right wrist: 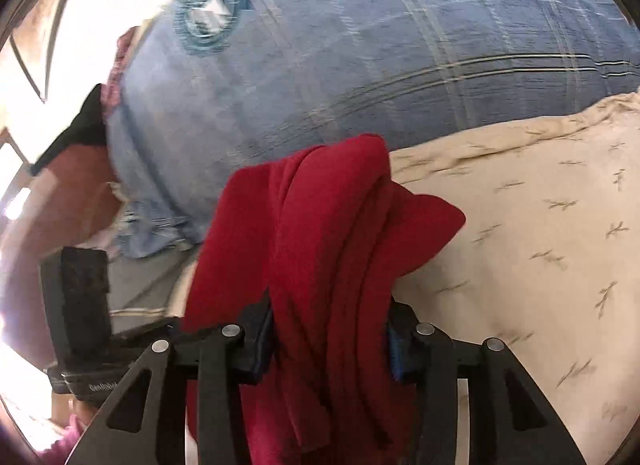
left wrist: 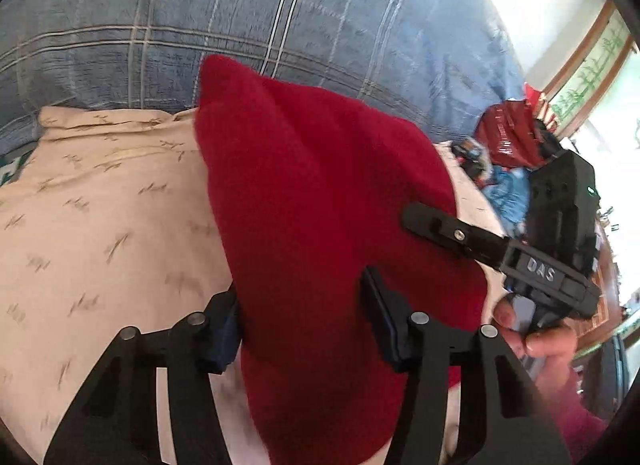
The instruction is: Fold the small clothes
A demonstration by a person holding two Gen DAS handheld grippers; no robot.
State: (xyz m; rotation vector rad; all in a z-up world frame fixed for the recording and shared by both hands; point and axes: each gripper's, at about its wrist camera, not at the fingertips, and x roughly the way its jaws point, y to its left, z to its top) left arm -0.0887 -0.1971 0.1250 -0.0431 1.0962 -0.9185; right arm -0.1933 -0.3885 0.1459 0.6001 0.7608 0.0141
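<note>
A red fleece garment [left wrist: 320, 193] hangs lifted above a beige patterned sheet [left wrist: 100, 225]. My left gripper [left wrist: 304, 329] has the red cloth running between its two fingers and looks shut on it. In the left wrist view the right gripper [left wrist: 432, 221] reaches in from the right, a hand behind it, its fingers at the cloth's right edge. In the right wrist view the right gripper [right wrist: 330, 341] clamps a bunched, folded thickness of the red garment [right wrist: 332, 233]. The left gripper's body [right wrist: 80, 305] shows at the left there.
A blue plaid quilt [left wrist: 260, 13] lies behind the beige sheet; it fills the top of the right wrist view [right wrist: 380, 45]. A pile of red and blue items [left wrist: 504, 145] sits at the far right, by a bright window.
</note>
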